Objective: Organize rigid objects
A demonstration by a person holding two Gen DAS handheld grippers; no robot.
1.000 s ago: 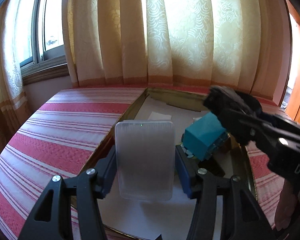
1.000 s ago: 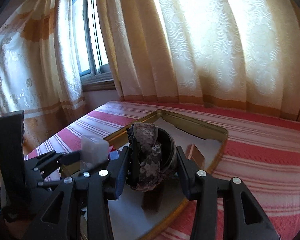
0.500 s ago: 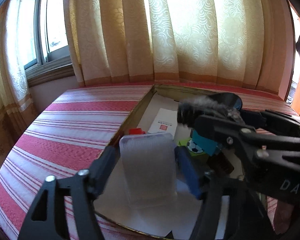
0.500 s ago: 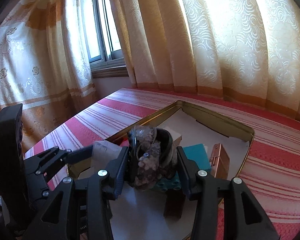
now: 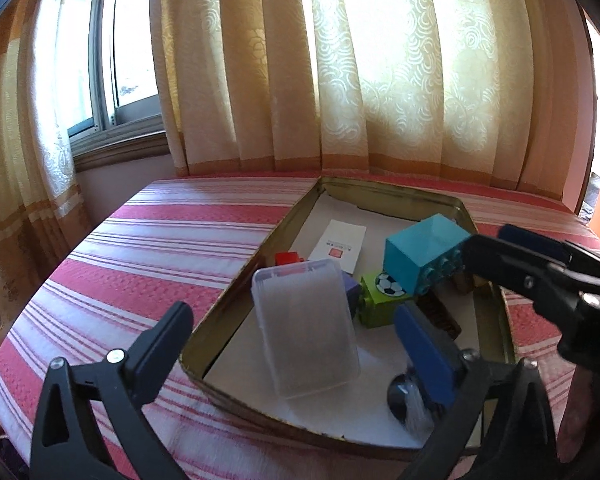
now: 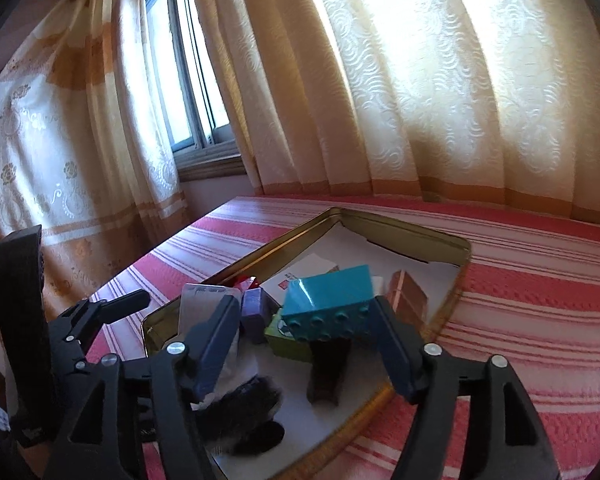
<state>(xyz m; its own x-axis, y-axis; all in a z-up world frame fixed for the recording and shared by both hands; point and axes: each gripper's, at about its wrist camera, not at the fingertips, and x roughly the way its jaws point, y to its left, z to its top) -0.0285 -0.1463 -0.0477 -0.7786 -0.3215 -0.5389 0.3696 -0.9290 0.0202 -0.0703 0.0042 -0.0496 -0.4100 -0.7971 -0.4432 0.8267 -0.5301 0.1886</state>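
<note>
Dropping things into the gold tray (image 5: 236, 300): both jaws wide, holding nothing; clear case (image 5: 306, 330) leans at 9 o'clock of the green block (image 5: 378, 310); next, pull both grippers back.

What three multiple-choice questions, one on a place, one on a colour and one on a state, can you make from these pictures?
1. Where is the clear plastic case?
A. on the striped cloth
B. inside the tin tray
C. on the window sill

2. What colour is the block with the football picture?
A. green
B. red
C. white

3. How are the fingers of the left gripper?
A. shut on the case
B. open, holding nothing
C. shut, empty

Answers:
1 B, the tray's rim surrounds it.
2 A, its faces are green.
3 B, both fingers stand clear of the case.
</note>
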